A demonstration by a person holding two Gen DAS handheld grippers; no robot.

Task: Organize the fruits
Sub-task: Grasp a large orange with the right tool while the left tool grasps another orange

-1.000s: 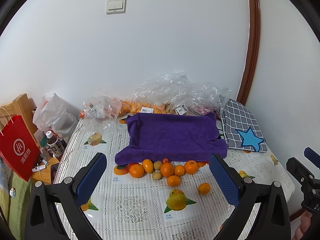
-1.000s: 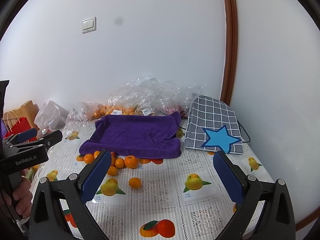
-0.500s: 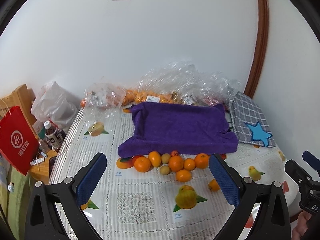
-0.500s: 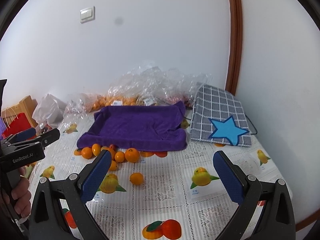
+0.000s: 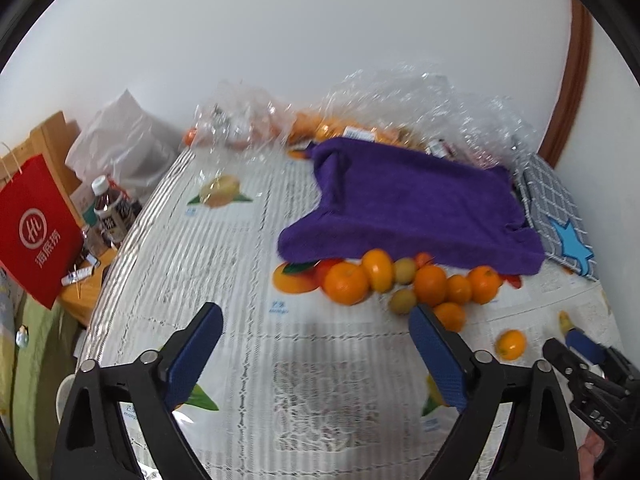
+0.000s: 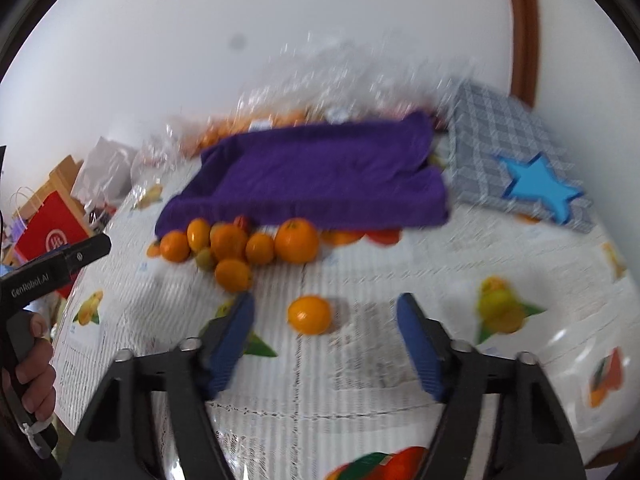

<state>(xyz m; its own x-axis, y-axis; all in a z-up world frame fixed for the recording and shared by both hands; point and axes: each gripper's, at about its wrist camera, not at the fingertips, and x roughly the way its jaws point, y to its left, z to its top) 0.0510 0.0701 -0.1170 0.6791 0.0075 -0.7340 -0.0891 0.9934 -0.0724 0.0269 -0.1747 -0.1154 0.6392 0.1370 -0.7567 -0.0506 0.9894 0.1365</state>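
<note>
A cluster of oranges and small green fruits (image 5: 404, 280) lies along the front edge of a purple towel (image 5: 408, 200) on a fruit-print tablecloth (image 5: 208, 264). It also shows in the right wrist view (image 6: 240, 242) with the towel (image 6: 316, 176). One orange (image 6: 310, 314) lies apart, just beyond my open, empty right gripper (image 6: 325, 320); it also shows in the left wrist view (image 5: 511, 344). My left gripper (image 5: 316, 336) is open and empty, short of the cluster.
Clear plastic bags with more oranges (image 5: 352, 120) lie behind the towel by the wall. A grey checked cloth with a blue star (image 6: 516, 168) lies at the right. A red paper bag (image 5: 32, 228) and a bottle (image 5: 108, 204) stand off the table's left edge.
Both grippers have moved forward and down toward the fruits, which look larger. The right gripper has closed in on the lone orange. Both stay open.
</note>
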